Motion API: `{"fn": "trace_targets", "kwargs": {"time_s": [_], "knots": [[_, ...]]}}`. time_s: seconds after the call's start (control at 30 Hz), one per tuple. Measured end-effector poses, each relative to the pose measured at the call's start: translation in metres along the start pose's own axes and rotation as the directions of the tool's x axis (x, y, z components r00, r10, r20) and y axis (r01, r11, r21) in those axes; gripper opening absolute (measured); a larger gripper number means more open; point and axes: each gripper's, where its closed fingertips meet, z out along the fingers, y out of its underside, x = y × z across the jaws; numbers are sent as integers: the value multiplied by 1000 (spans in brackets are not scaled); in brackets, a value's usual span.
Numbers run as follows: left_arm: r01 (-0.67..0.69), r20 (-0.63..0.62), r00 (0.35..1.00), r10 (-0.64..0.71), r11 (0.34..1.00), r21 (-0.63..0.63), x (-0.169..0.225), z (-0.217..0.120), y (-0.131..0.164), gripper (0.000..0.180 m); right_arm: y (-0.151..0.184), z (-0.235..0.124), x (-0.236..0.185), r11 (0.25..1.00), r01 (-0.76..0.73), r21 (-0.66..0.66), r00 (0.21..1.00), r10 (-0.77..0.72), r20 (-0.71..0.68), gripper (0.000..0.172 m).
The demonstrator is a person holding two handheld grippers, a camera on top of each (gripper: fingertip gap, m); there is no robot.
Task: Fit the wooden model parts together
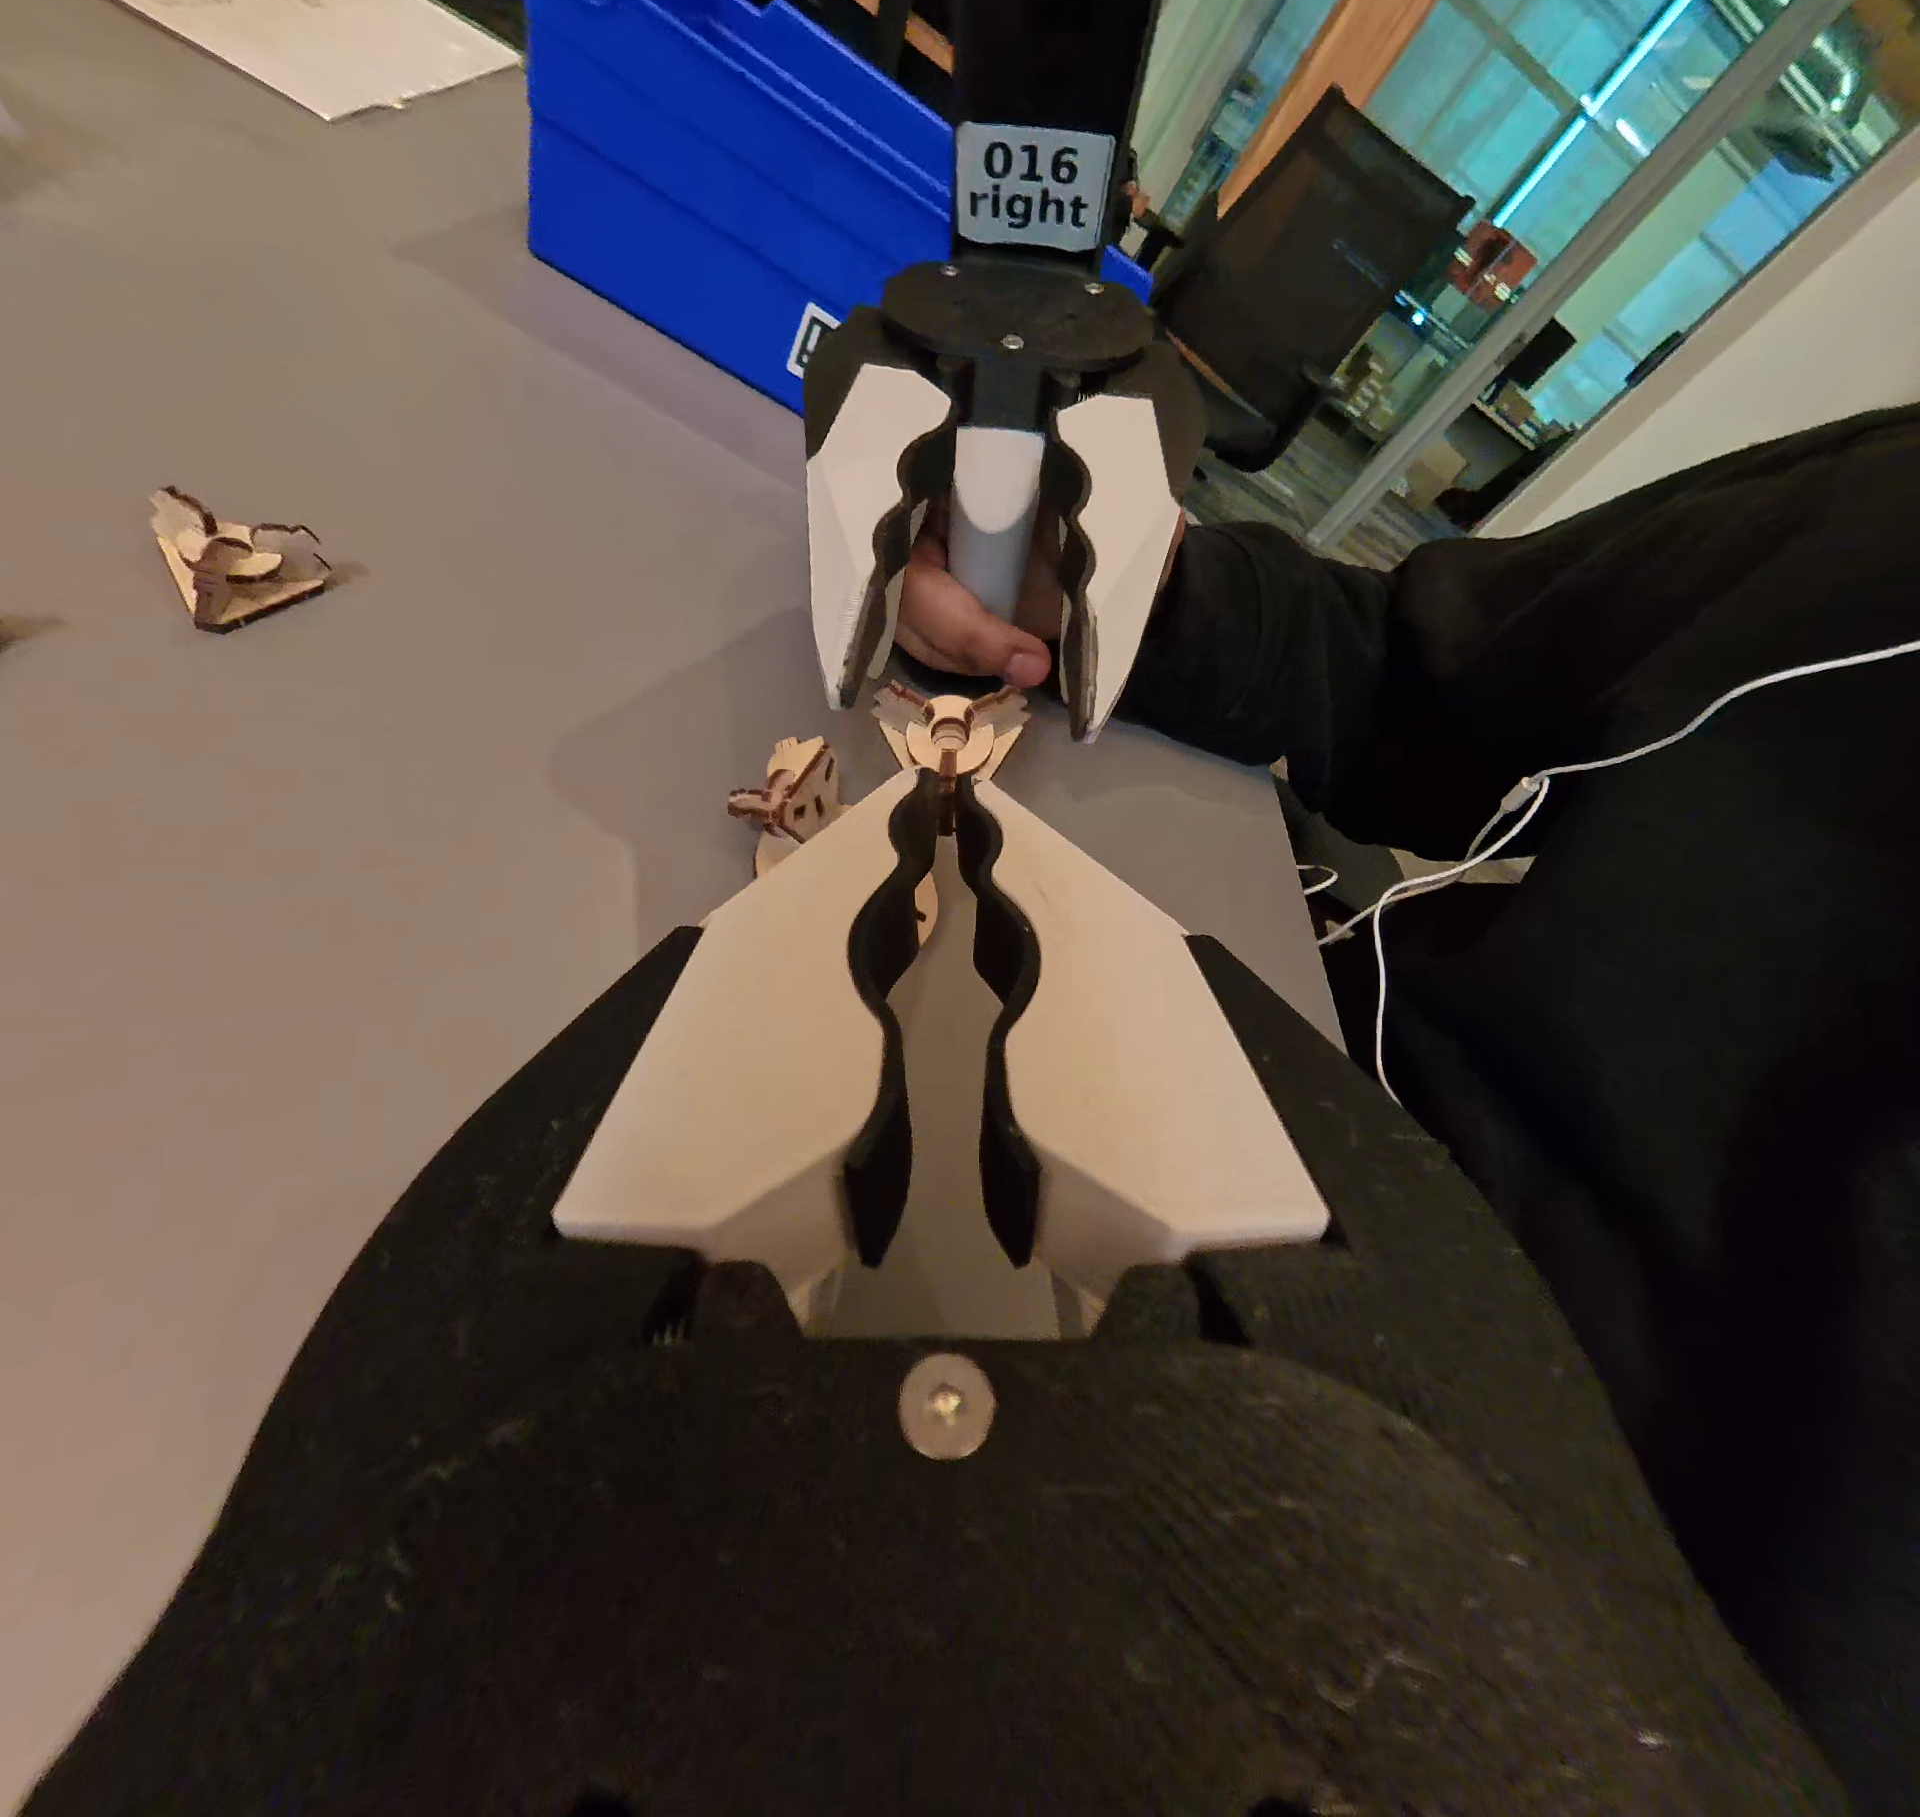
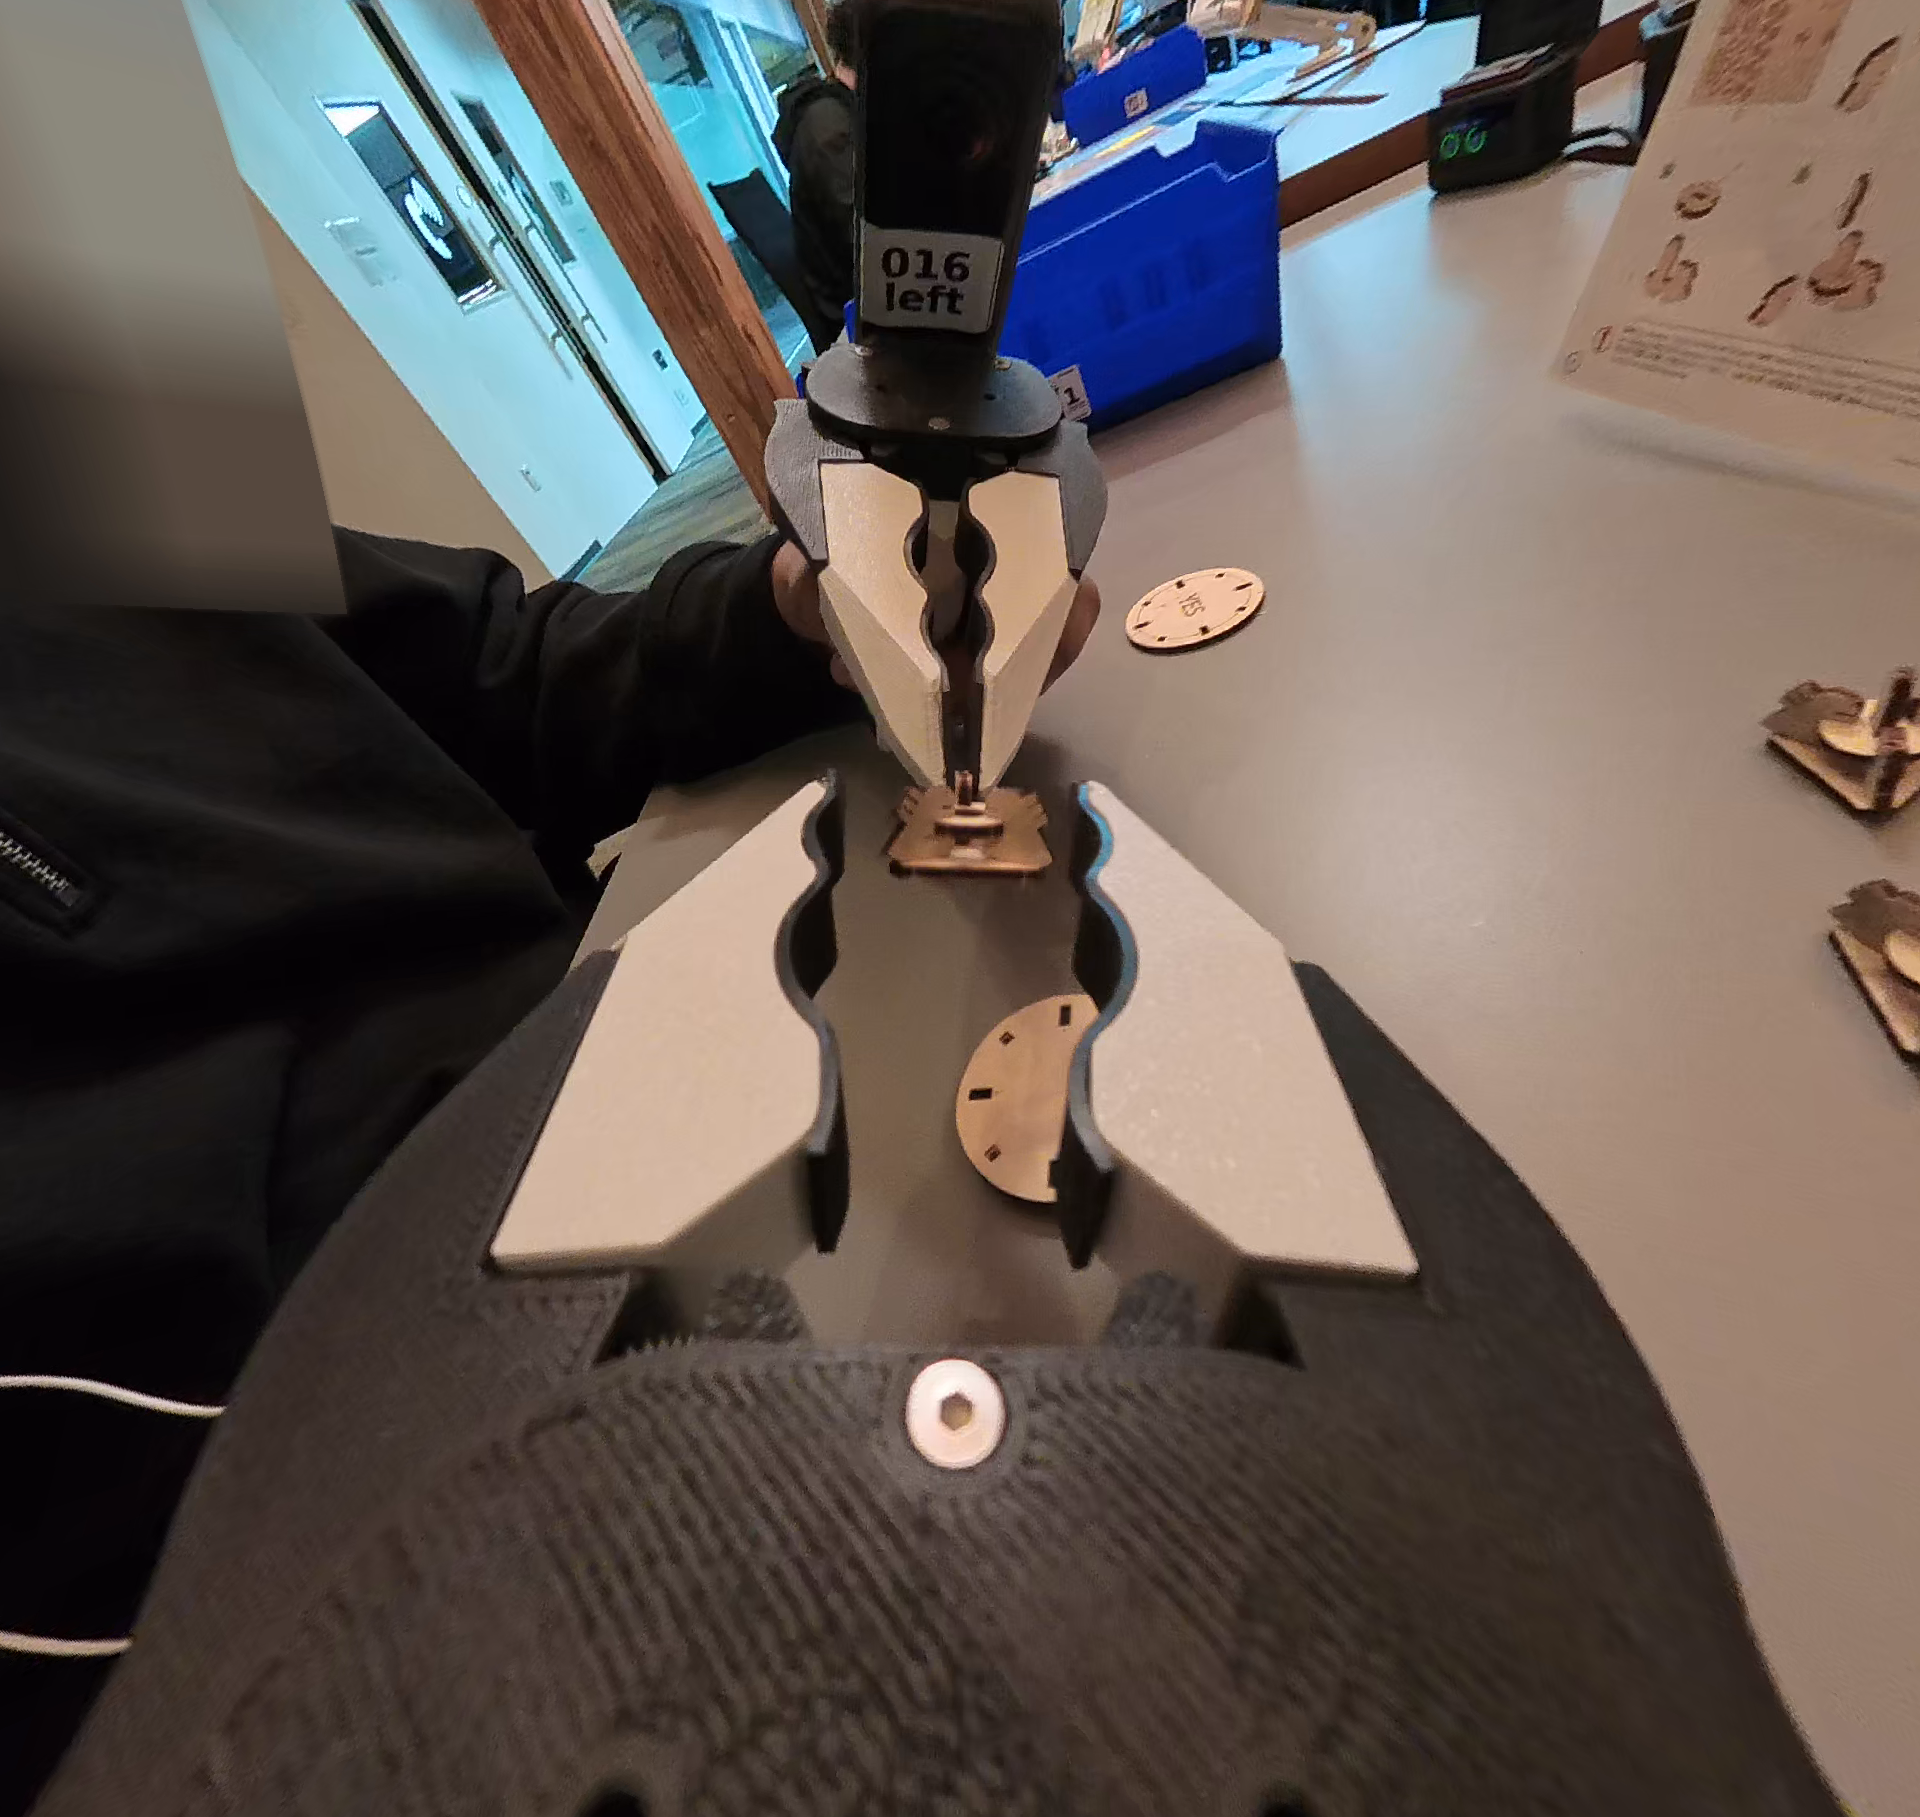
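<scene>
The grey tabletop [image 2: 1455,624] carries everything, and I am working at its near edge, close against my black jacket. A blue plastic bin [image 1: 707,178] stands toward the far edge, and a white printed instruction sheet [image 2: 1787,157] lies off at the right side.

My right claw [image 2: 956,837] is spread wide, its pads standing well clear on either side of the small triangular plywood assembly [image 2: 966,848] and pressing on nothing. My left claw [image 1: 943,780] is clenched on the thin upright wooden fin [image 1: 943,765] that rises from the assembly's round centre disc, both dark pads pinching it from either side. The assembly sits flat on the tabletop just inside the near edge, between the two claws.

By its look the assembly is laser-cut ply: light, stiff, and brittle at the toothed tips and slotted joints, so I judge a hard squeeze or a twist could snap the fin or pop it from its slot. The flat sides of the triangular base seem the safer place to grip.

Smaller things lie about: a round slotted plywood disc [image 2: 1023,1102] under my right claw, another such disc [image 2: 1195,609] further in, and more triangular ply assemblies [image 1: 234,562] toward the middle.
</scene>
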Motion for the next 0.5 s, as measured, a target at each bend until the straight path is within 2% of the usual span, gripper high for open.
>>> {"fn": "trace_targets", "kwargs": {"time_s": [0.23, 0.5], "knots": [[50, -5, 999, -50, 995, 89, -5, -10, -14, 0, -6, -10, 12, 992, 125, 1, 985, -124, -118, 44], [92, -40, 995, -88, 991, 102, -4, -11, -15, 0, -1, -8, 12, 914, 379, -147, 885, -404, -231, 39]]}}
